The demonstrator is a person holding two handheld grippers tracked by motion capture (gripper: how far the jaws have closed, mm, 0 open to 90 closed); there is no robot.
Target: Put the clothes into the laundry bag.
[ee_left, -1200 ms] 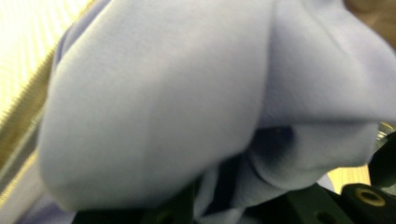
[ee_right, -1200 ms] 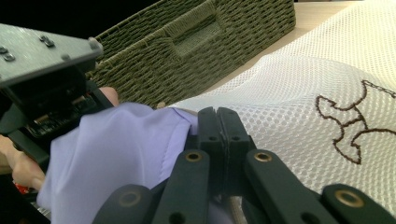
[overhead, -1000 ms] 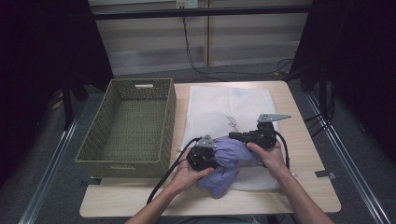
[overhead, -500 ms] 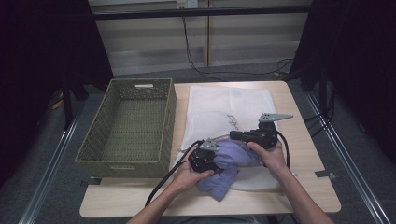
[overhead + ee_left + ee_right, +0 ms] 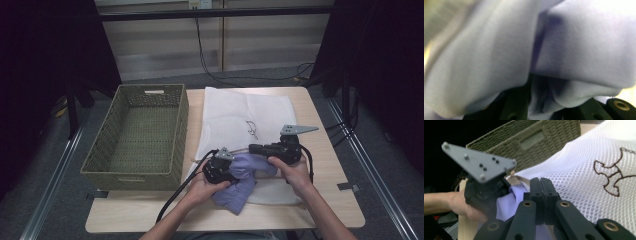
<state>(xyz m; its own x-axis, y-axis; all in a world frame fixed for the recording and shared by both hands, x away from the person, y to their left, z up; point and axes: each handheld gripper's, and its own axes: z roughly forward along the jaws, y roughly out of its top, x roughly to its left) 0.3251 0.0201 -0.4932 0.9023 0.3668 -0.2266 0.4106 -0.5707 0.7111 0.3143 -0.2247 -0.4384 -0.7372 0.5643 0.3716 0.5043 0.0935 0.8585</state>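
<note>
We are pinching the lilac garment (image 5: pixel 240 182) in our left gripper (image 5: pixel 220 167), jaws nearly closed. Our right gripper (image 5: pixel 540 185) is clamping its jaws fully together on the white mesh bag (image 5: pixel 240 112), beside the garment.

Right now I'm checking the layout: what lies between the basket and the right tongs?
In the high view, the white mesh bag lies between the basket and the right tongs, with the lilac cloth and left tongs nearer the front edge.
</note>
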